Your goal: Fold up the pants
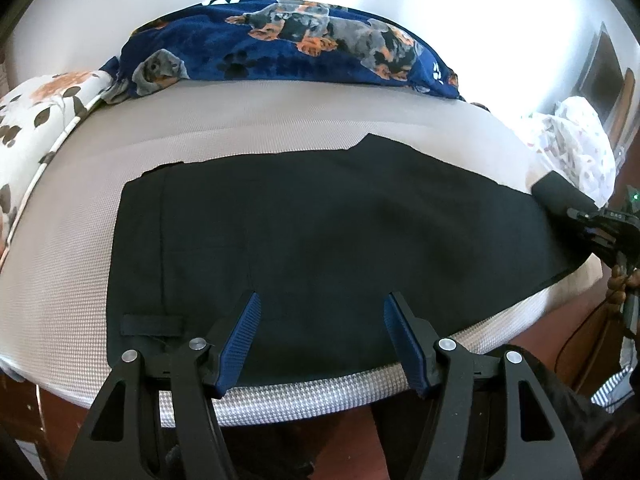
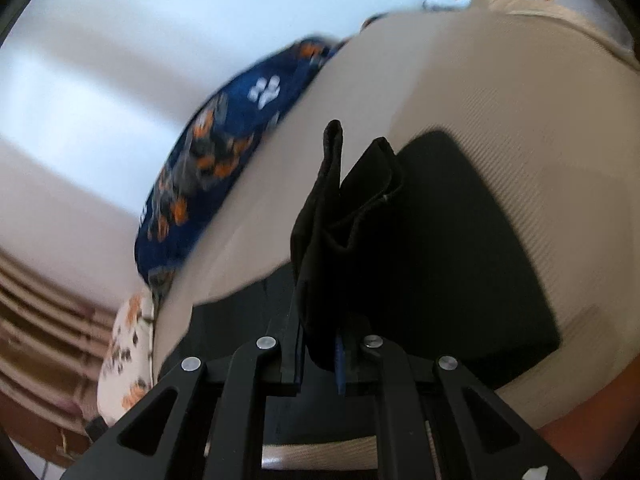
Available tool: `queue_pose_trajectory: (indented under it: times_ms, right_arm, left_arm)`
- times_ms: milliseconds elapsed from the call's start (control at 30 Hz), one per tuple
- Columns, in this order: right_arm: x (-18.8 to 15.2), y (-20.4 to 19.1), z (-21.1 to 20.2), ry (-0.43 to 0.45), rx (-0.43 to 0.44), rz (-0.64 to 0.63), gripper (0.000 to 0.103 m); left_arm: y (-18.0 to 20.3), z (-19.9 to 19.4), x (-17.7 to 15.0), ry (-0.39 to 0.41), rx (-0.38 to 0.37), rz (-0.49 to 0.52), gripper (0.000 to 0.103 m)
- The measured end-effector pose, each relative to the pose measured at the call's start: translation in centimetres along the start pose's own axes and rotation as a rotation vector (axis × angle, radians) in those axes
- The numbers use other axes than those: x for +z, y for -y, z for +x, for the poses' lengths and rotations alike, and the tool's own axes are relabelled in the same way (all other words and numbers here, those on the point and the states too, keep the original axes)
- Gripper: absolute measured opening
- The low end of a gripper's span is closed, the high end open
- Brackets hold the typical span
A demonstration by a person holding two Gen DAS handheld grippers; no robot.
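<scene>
Black pants (image 1: 320, 220) lie flat across a pale woven mattress (image 1: 60, 260), with a belt loop (image 1: 152, 324) at their near left corner. My left gripper (image 1: 322, 300) is open over the pants' near edge; nothing sits between its blue pads (image 1: 240, 336). At the far right, my right gripper (image 1: 592, 216) holds the pants' end, raised off the mattress. In the right wrist view the right gripper (image 2: 320, 320) is shut on a bunched fold of the black pants (image 2: 340, 220), which stands up and hides its fingertips. The rest of the pants (image 2: 460, 260) lies beyond.
A blue dog-print blanket (image 1: 288, 44) lies along the mattress's far side, near a white wall. A floral pillow (image 1: 44, 120) sits at the left and a white patterned cloth (image 1: 572, 140) at the right end. A hand (image 1: 618, 280) grips the right tool. Brown wood shows below the mattress edge.
</scene>
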State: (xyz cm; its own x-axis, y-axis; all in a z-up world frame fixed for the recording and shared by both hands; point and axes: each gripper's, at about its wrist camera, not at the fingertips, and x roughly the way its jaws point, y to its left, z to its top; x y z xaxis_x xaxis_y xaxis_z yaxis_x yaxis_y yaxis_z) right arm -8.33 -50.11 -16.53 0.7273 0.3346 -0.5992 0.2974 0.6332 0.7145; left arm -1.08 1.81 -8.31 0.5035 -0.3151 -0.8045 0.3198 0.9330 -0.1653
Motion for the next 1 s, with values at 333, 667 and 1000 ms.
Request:
queue_pose_trajectory:
  times_ms: [333,667,1000]
  right_arm:
    - [-3.5,-6.5,3.7,-0.13,-0.064,-0.243,0.011]
    - [-6.9,-10.5,6.1,-0.189,-0.136,-0.461,0.012]
    - [-8.3,-11.7,6.9,-0.205,-0.169,-0.56,0.012]
  left_arm:
    - [0.2,0.0,-0.2,-0.002,0.009,0.01,0.069]
    - [-0.5,0.0,-0.2,-0.004,0.011,-0.013,0.069]
    - [-0.5,0.0,-0.1,-0.004,0.016,-0.012,0.069]
